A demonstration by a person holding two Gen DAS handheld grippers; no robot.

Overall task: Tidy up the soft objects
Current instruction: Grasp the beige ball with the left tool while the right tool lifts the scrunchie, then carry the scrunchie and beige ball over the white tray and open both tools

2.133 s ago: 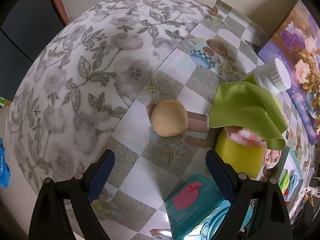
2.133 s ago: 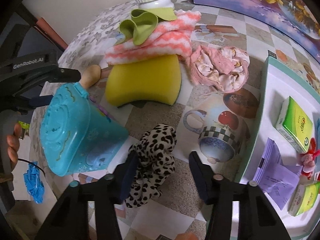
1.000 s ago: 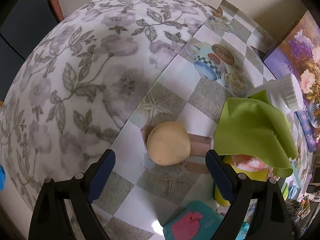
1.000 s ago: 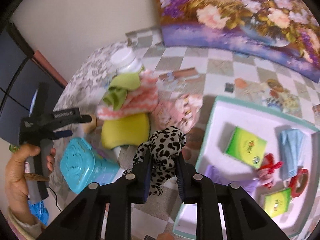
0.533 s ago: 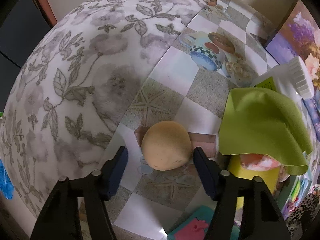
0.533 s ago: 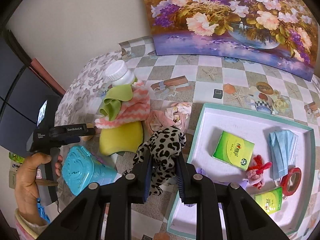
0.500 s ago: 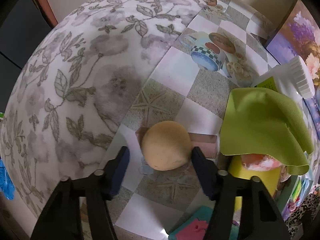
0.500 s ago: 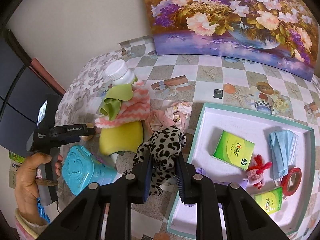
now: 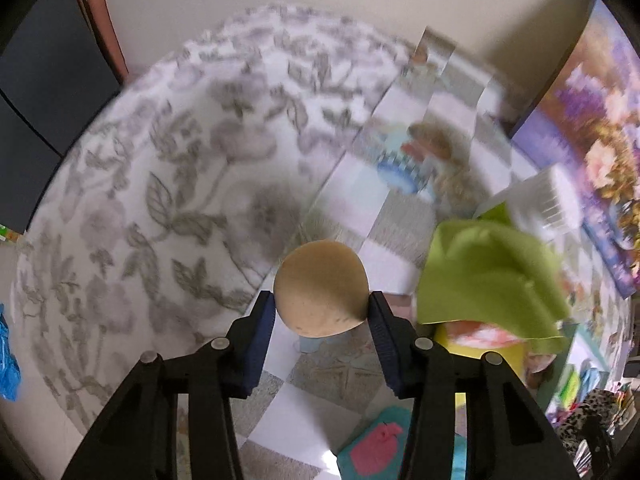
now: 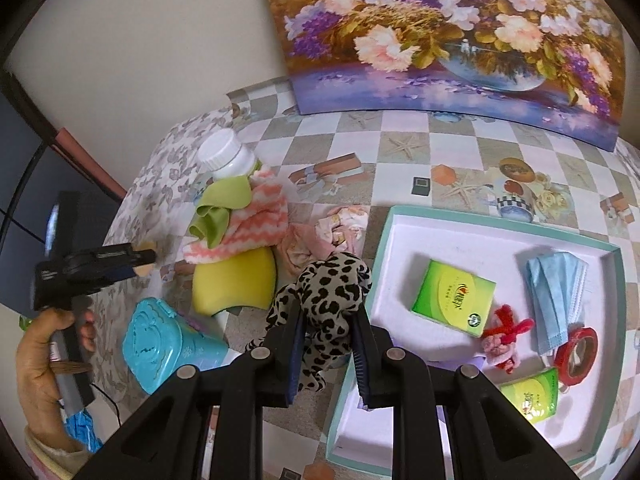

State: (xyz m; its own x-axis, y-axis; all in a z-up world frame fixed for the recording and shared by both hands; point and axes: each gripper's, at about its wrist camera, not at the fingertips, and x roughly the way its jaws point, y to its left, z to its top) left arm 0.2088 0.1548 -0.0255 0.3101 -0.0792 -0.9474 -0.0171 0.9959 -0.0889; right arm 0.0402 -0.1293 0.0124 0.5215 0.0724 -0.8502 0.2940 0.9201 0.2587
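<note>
Nearest the right camera, right tool [image 10: 326, 330] clenched on the leopard-print scrunchie [image 10: 330, 286], lifted clear of the tabletop [image 10: 404, 140]. Just beyond, white tray [image 10: 612, 276] with teal rim, holding green packets [image 10: 454, 298], blue face mask [image 10: 554, 292], red tape roll [image 10: 578, 354]. To its left, teal box [image 10: 164, 344], yellow sponge [image 10: 234, 278], pink-striped cloth [image 10: 248, 228], green cloth [image 10: 220, 204], white bottle [image 10: 228, 156], pink rag [image 10: 316, 238]. Farther back, checkered oilcloth over a grey floral cover, flower painting [image 10: 440, 28] leaning on a cream wall.

Close to the left camera, left tool [image 9: 322, 310] clamped on the tan sponge ball [image 9: 322, 288], raised above the tabletop; surroundings motion-blurred. Beyond, floral cover [image 9: 160, 184], dark door panel [image 9: 44, 92] at far left.

Half a second back, ball resting on the oilcloth between parted fingers; now gripped and up. Scrunchie gripped then as now, carried nearer the tray.
</note>
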